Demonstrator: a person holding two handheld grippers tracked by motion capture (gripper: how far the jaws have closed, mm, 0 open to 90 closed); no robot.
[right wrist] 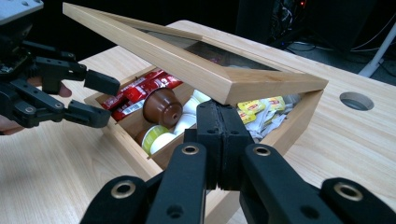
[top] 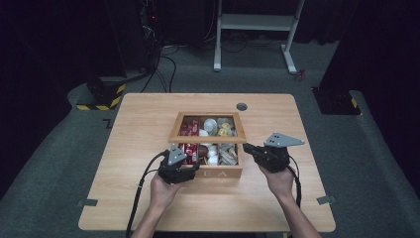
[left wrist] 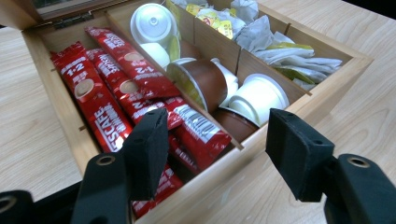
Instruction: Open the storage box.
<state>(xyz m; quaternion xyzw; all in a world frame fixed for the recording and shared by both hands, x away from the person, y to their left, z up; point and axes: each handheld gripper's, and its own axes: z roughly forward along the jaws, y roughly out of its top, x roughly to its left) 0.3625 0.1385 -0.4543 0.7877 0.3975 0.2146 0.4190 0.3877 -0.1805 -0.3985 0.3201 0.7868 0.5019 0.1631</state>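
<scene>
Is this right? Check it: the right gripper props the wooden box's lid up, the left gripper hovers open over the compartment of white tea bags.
One thing is wrong: the left gripper hovers open over the red sachets, as the left gripper view shows. The right gripper, jaws shut, does prop up the lid of the wooden box.

Your two forearms come in from the near edge of the table and angle slightly toward each other. Your left hand [top: 163, 191] wraps the body of the left gripper [top: 190, 166] from below, wrist almost straight, with its cable trailing back along the forearm. That gripper points far and a little right, its jaws parted with a clear gap between the black pads [left wrist: 147, 144]. Your right hand [top: 280, 181] holds the right gripper [top: 246, 148] higher, the grey three-cornered plate on top. It points left, across toward your other hand, and its jaws are pressed together, pad against pad [right wrist: 219, 135].
</scene>
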